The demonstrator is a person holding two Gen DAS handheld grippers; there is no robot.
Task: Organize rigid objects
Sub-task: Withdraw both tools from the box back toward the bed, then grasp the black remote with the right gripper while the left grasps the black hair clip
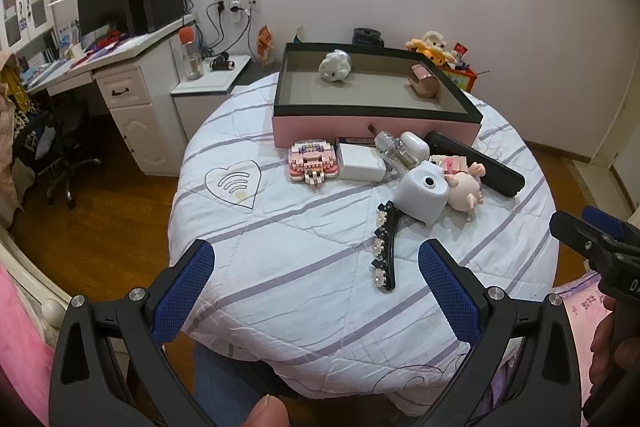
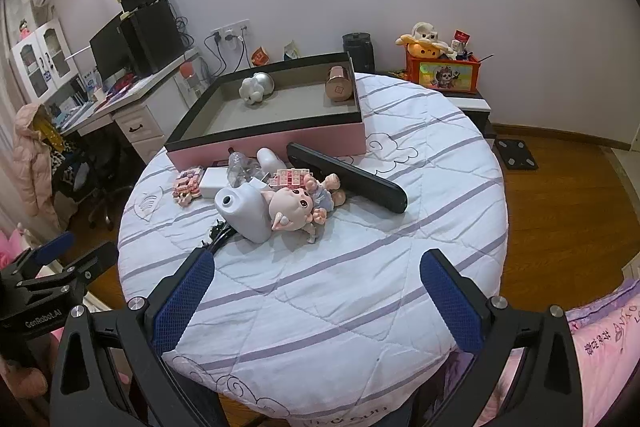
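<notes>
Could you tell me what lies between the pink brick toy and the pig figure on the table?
In the left wrist view, a white charger block and a white dome-shaped gadget lie between the brick toy and the pig figure.

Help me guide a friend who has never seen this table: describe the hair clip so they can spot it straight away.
Start at the pink box with the black rim at the back of the round quilted table, then come forward past the clutter in front of it. The hair clip lies alone nearest the table's front edge, just before the white dome-shaped gadget. It is the only long, thin black piece studded with a row of sparkly stones.
</notes>
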